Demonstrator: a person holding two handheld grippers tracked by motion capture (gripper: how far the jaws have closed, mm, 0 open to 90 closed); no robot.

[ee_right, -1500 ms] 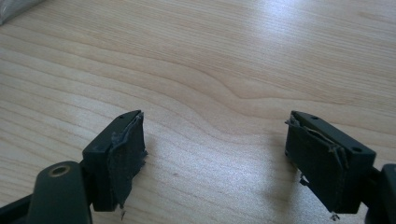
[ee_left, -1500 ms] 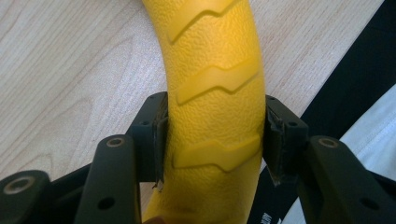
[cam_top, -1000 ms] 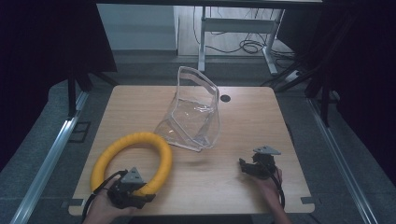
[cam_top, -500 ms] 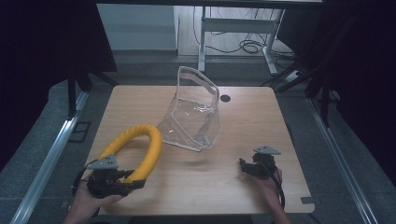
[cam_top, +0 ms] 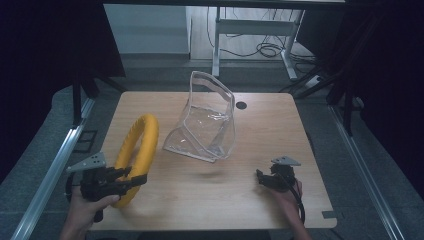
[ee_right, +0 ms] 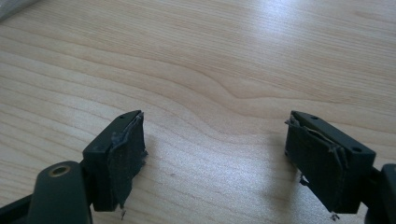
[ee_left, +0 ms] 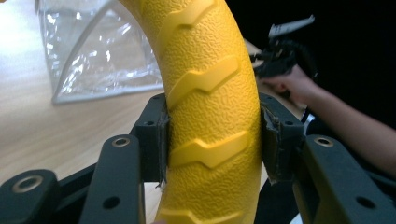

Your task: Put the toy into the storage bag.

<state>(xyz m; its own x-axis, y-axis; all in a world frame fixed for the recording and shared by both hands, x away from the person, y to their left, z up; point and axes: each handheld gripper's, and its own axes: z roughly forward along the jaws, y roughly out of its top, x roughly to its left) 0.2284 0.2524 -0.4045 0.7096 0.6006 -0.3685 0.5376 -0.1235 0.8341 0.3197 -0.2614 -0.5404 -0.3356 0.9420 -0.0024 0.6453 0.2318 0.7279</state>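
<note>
A thick yellow ring (cam_top: 139, 145) with a ribbed, pebbled surface stands tilted on edge over the table's left side. My left gripper (cam_top: 134, 180) is shut on its near part, at the front left corner. In the left gripper view both pads press the sides of the yellow ring (ee_left: 210, 93) and the left gripper (ee_left: 212, 140) holds it upright. My right gripper (cam_top: 262, 179) rests on the wood at the front right, open. Bare wood lies between the fingers of the right gripper (ee_right: 215, 154). A clear plastic bag (cam_top: 206, 125) stands open mid-table.
The wooden table (cam_top: 270, 125) has a small dark hole (cam_top: 241, 105) near its back edge. The clear bag (ee_left: 93, 51) lies just beyond the ring. A metal rail (cam_top: 50, 170) runs along the floor at the left, and desk legs and cables (cam_top: 260, 47) stand behind.
The yellow ring has gone from lying flat to tilted up on edge, lifted by my left gripper, which moved left and up. The right gripper has kept still.
</note>
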